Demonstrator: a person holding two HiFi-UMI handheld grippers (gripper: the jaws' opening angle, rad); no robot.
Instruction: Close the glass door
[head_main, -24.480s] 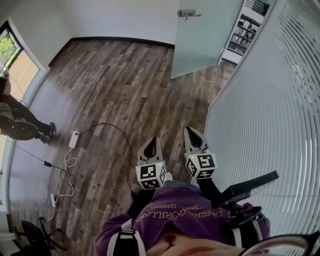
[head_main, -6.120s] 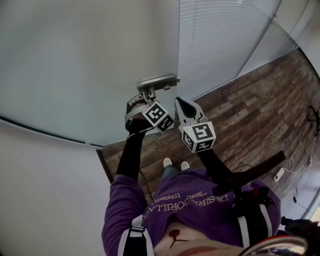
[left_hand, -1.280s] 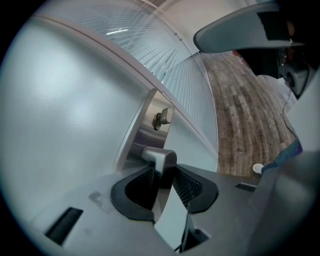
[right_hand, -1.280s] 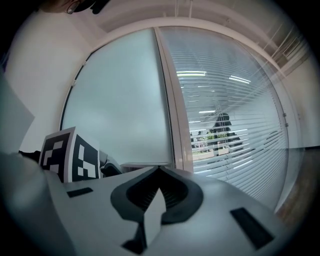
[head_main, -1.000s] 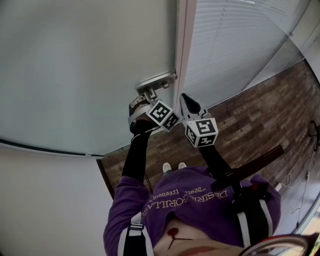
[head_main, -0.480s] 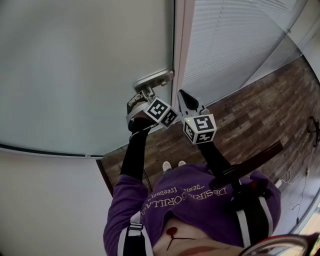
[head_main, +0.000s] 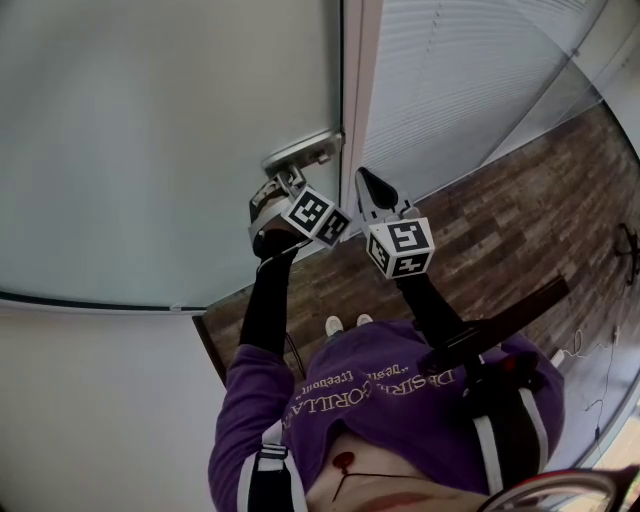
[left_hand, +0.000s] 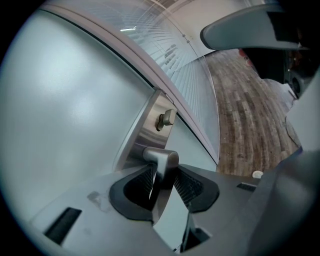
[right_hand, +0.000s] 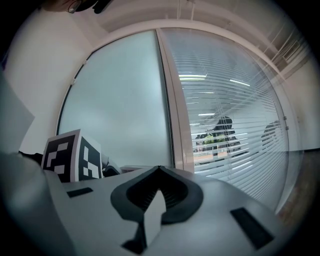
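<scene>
I'm easing left fingers (left_hand: 189, 186) open around smooth steel lever handle (left_hand: 161, 162) — best grip point on likely heavy, fragile glass door (head_main: 150, 130); right fingers (right_hand: 175, 192) pinched together, empty.

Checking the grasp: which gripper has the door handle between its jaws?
The left gripper: the door handle stands between its jaws, which have just been opening. The right gripper is shut, empty.

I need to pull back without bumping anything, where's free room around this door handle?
Free: in front of the frosted door glass left of the handle, and over the wood floor beside the blinds. Crowded: the handle itself, between the left hand-held gripper's jaws, which have just been opening, with the right hand-held gripper close beside.
</scene>
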